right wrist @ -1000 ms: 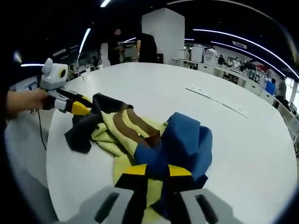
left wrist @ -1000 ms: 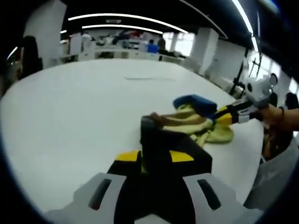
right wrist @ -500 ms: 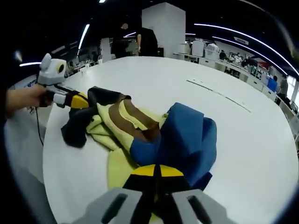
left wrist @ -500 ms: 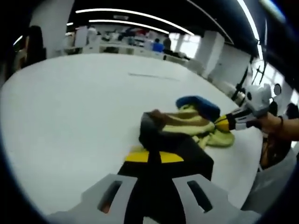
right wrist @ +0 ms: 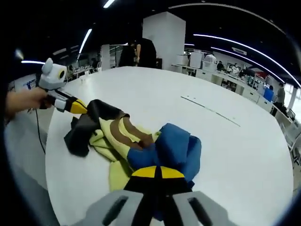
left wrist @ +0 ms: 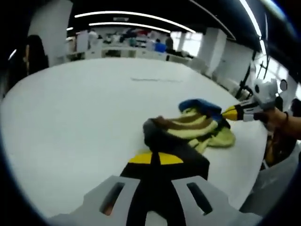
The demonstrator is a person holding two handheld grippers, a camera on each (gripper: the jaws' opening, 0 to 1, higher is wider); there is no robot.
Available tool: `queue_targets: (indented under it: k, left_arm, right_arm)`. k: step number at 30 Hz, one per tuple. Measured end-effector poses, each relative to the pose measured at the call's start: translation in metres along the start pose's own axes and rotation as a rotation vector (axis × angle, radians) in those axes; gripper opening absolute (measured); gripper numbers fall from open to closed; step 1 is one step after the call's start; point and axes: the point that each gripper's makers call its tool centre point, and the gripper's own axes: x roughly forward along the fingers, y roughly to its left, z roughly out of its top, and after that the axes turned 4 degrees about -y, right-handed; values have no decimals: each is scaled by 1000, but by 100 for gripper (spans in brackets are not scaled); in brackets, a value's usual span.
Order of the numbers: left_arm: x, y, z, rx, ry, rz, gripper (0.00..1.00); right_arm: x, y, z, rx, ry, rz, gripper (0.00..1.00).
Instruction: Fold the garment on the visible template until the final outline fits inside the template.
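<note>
Yellow, brown, blue and black cloth lies bunched in one heap on the white table; that heap is the garment, and nothing about it looks folded yet. It sits near the table edge closest to the person, crumpled, with the blue part piled up at one end and the black part trailing at the other.

The right gripper has its jaws closed together on the blue end of the garment, the cloth pinched between the yellow-tipped jaws; in the left gripper view the same gripper comes in from the right, held by a hand. The left gripper is likewise clamped shut on the black end; it appears in the right gripper view at the far left.

As for progress, I judge the task to be at its very start: the garment is gripped at two ends but not spread, no crease is laid, and no flat outline exists to compare with anything. A thin line or strip lies farther out on the table (it may belong to the template, though I cannot tell); no clear template outline is visible around the cloth. What remains seems to be everything: spreading the garment flat, placing it on the template, then folding it down to fit.
</note>
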Motion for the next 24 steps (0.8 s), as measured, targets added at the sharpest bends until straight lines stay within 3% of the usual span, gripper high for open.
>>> queue_targets:
  k: [7,12,24]
  left_arm:
    - [-13,4,33,3,-44,4,0]
    - [-16,9,56,55,-62,17,0]
    - [-1,20,104,123,-109,25,0]
  right_arm:
    - [-11,-10,32,-30,-61,-28,0]
    - [-19,-27,54,-53,-101,-66,0]
    - [-17,-77,88,-47,-150,-137,0]
